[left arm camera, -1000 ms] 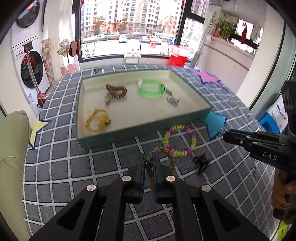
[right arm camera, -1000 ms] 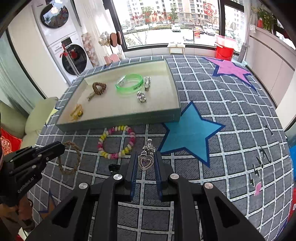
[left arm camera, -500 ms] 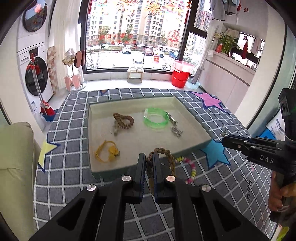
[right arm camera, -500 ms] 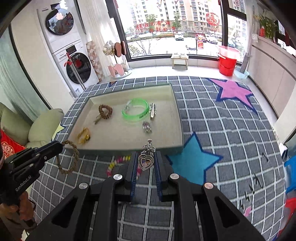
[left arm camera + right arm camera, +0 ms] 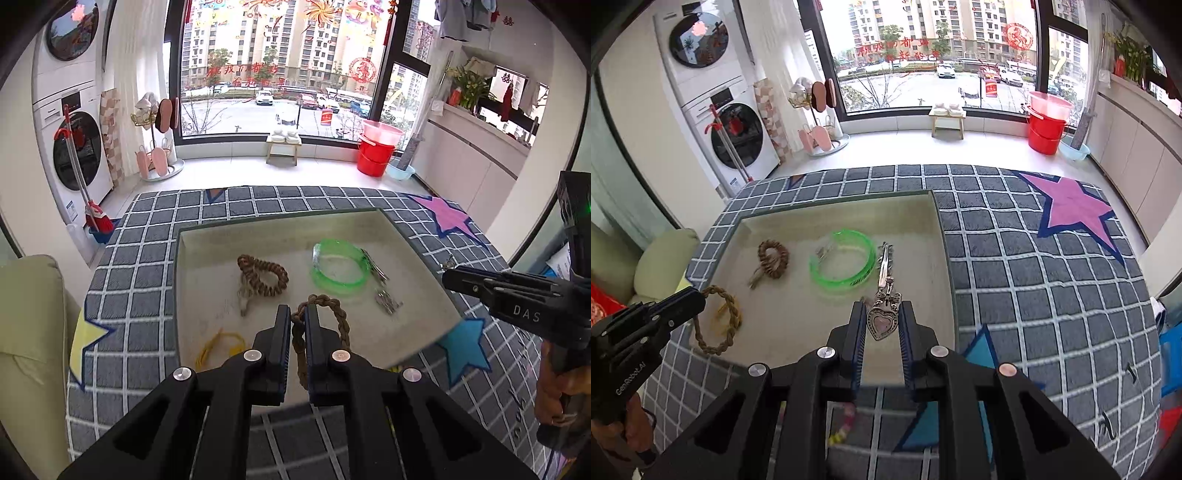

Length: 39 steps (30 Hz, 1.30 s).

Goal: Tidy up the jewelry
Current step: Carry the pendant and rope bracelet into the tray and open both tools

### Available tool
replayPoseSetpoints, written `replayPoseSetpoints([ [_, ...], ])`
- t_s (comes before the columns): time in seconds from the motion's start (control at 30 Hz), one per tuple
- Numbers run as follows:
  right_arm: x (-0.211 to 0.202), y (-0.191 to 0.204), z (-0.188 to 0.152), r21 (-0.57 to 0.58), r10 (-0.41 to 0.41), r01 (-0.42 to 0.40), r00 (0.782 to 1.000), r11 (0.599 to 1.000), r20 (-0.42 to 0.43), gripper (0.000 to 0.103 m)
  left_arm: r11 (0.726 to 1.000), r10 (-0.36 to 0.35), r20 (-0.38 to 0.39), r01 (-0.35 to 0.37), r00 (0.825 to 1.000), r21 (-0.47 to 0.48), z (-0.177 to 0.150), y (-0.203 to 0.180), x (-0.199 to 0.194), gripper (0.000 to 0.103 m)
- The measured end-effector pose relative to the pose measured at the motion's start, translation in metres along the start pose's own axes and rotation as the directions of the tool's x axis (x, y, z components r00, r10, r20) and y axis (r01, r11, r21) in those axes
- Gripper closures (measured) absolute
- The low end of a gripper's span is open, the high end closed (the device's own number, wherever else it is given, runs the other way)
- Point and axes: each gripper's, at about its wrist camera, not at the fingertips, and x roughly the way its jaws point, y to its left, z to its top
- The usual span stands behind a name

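Observation:
My left gripper (image 5: 297, 314) is shut on a brown braided rope bracelet (image 5: 341, 321) and holds it above the near part of the beige tray (image 5: 417, 254). The bracelet also shows in the right wrist view (image 5: 729, 317). My right gripper (image 5: 882, 314) is shut on a silver heart pendant (image 5: 882, 323) above the tray's (image 5: 936, 221) near right side. In the tray lie a green bangle (image 5: 338, 266), a brown beaded bracelet (image 5: 264, 278), a yellow cord piece (image 5: 219, 347) and silver clips (image 5: 386, 299).
The tray sits on a grey checked cloth with stars (image 5: 1034, 258). A colourful bead bracelet (image 5: 846, 424) lies on the cloth, half hidden under my right gripper. A cushion (image 5: 29, 332) is at the left. The floor, red bucket (image 5: 375, 157) and washer lie beyond.
Both grippers have risen and moved forward from over the cloth to above the tray, each still holding its piece. The bead bracelet has slipped under the grippers' view.

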Motion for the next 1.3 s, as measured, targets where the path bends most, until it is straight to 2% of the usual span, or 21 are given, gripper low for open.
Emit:
replayPoseSetpoints([
  [0.3, 0.043, -0.009, 0.016, 0.020, -0.013, 0.014, 0.999, 1.000, -0.035, 0.084, 1.000, 0.025, -0.048, -0.026, 0.999, -0.015, 0.013, 0.006, 0.049, 0.081],
  [0.57, 0.072, -0.016, 0.017, 0.035, -0.027, 0.030, 0.997, 0.999, -0.071, 0.084, 0.999, 0.054, -0.111, -0.053, 0.992, 0.012, 0.005, 0.005, 0.079, 0.081],
  [0.77, 0.085, -0.021, 0.010, 0.048, -0.031, 0.036, 0.995, 0.998, -0.098, 0.084, 0.996, 0.081, -0.129, -0.078, 0.988, 0.035, -0.001, 0.003, 0.087, 0.081],
  [1.23, 0.086, -0.010, 0.006, -0.015, -0.066, 0.065, 0.994, 0.998, -0.091, 0.083, 0.994, 0.111, -0.148, -0.106, 0.983, 0.041, -0.005, 0.002, 0.094, 0.081],
  [1.3, 0.086, -0.011, 0.006, -0.008, -0.058, 0.058, 0.994, 0.998, -0.095, 0.076, 0.993, 0.116, -0.145, -0.111, 0.983, 0.044, -0.005, 0.001, 0.094, 0.081],
])
